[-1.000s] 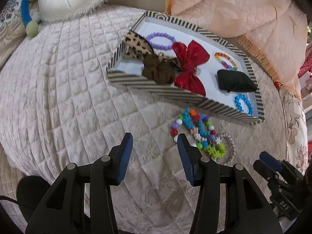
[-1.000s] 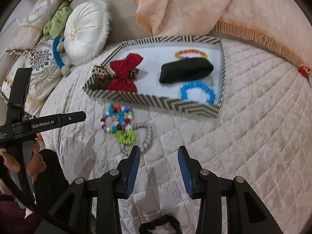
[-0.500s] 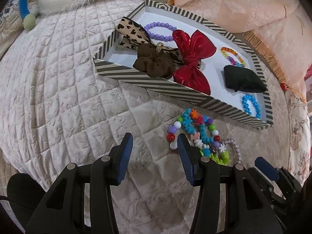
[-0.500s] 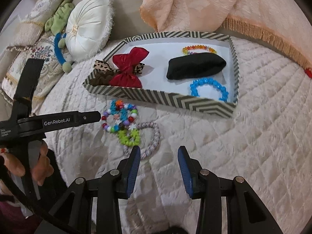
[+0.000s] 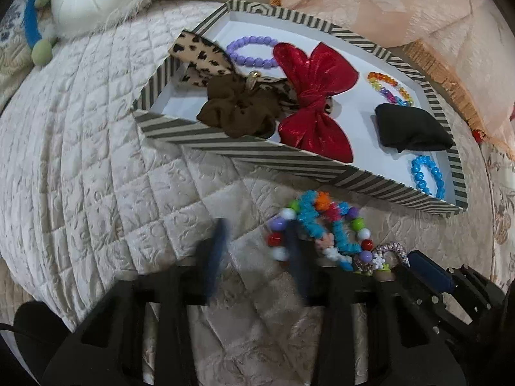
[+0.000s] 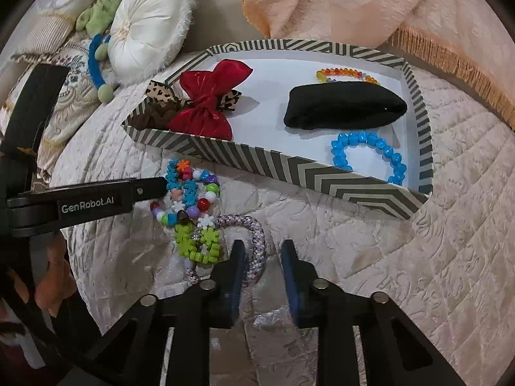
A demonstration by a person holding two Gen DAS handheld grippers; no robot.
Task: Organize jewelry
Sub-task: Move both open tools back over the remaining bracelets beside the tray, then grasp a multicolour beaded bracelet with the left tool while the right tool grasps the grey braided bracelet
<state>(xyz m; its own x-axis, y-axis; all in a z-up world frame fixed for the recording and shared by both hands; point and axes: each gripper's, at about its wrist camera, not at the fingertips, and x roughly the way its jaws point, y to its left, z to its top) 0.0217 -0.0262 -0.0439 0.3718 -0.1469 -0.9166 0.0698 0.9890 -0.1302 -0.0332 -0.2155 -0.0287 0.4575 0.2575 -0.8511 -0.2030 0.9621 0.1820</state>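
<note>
A striped tray (image 5: 244,149) (image 6: 289,167) on the quilted bed holds a red bow (image 5: 313,96), a brown scrunchie (image 5: 239,107), a leopard bow (image 5: 201,54), a purple bracelet (image 5: 249,50), a black pouch (image 6: 342,106) and a blue bracelet (image 6: 367,152). A pile of colourful bead bracelets (image 5: 322,228) (image 6: 188,193) lies in front of the tray, with a braided rope bracelet (image 6: 254,244) beside it. My left gripper (image 5: 257,247) is open, its right finger at the pile's left edge. My right gripper (image 6: 262,263) is open, its left finger over the rope bracelet.
A round white cushion (image 6: 148,29) and patterned pillows (image 6: 64,74) lie at the back left. A peach fringed blanket (image 6: 354,3) lies behind the tray. The quilted cover (image 5: 80,160) spreads to the left and right.
Both grippers have moved forward toward the bracelet pile. The left gripper now reaches the beads; the right gripper now straddles the rope bracelet's edge. Both stay open.
</note>
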